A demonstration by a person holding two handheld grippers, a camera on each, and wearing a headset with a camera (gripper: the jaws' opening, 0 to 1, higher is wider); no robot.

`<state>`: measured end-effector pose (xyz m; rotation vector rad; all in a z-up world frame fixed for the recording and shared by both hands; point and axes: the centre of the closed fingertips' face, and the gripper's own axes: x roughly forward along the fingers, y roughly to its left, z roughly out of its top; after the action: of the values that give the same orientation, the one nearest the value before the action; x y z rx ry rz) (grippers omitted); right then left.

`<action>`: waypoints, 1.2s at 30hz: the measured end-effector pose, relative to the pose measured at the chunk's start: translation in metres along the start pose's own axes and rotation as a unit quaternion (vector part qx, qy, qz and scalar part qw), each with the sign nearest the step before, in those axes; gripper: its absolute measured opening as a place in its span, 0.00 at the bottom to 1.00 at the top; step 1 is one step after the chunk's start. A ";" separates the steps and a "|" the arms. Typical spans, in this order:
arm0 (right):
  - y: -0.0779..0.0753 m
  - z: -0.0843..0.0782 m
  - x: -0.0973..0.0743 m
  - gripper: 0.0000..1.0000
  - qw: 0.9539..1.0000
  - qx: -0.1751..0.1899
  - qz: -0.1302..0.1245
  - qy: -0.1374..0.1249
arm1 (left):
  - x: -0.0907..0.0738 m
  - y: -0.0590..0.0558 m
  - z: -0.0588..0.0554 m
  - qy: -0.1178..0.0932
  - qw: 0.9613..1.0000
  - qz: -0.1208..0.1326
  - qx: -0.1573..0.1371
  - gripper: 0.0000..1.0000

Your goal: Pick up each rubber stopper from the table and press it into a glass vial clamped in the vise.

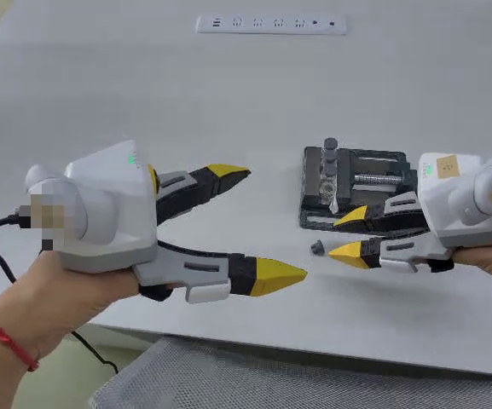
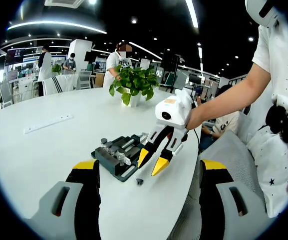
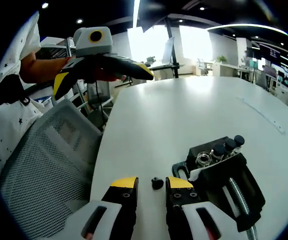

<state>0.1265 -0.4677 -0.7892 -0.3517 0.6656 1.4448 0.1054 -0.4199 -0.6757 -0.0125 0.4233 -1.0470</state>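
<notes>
on the white table (image 1: 228, 94) a small dark rubber stopper (image 1: 317, 248) lies by itself near the front edge, just in front of the black vise (image 1: 373, 175) and touching nothing else. the right gripper (image 1: 344, 235) reaches in low from the right, its yellow-tipped fingers a little apart and holding nothing. the stopper sits just off their tips, and in the right gripper view it lies in line with the gap between them, not yet pinched. the vise clamps a short row of glass vials (image 3: 218, 151) standing upright (three wear dark caps, while the one at the end nearest the right gripper is open at the top). the left gripper (image 1: 258, 223), held in a hand (image 1: 32, 298) with a red cord at the wrist, hangs well apart to the left over the table's front edge, its fingers spread wide and empty. a white power strip (image 1: 271, 24) lies flat at the far side of the table. in the left gripper view a potted plant (image 2: 134, 85) stands further back on the same table. a grey mesh chair (image 1: 228, 375) sits just below the near edge.
</notes>
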 end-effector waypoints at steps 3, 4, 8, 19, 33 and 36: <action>-0.003 -0.004 0.006 0.17 1.000 -0.007 0.006 0.009 | 0.001 0.004 -0.009 0.008 1.000 0.003 -0.006 0.81; -0.002 -0.006 0.008 0.17 1.000 -0.009 0.011 0.012 | 0.001 0.005 -0.013 0.012 1.000 0.003 -0.005 0.81; -0.004 -0.011 0.011 0.17 0.999 -0.018 0.018 0.023 | 0.002 0.006 -0.026 0.033 0.999 0.001 -0.005 0.81; -0.007 -0.015 0.019 0.12 0.998 -0.040 0.034 0.031 | 0.006 0.010 -0.031 0.040 0.999 0.001 -0.017 0.81; -0.006 -0.021 0.025 0.10 0.997 -0.047 0.052 0.038 | 0.012 0.007 -0.022 0.038 0.999 0.002 -0.018 0.81; -0.005 -0.022 0.025 0.09 0.997 -0.049 0.051 0.040 | 0.012 0.007 -0.022 0.037 0.999 0.002 -0.019 0.81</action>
<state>0.1265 -0.4616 -0.8224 -0.4601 0.6875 1.5714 0.1091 -0.4224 -0.7010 -0.0079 0.5100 -1.0382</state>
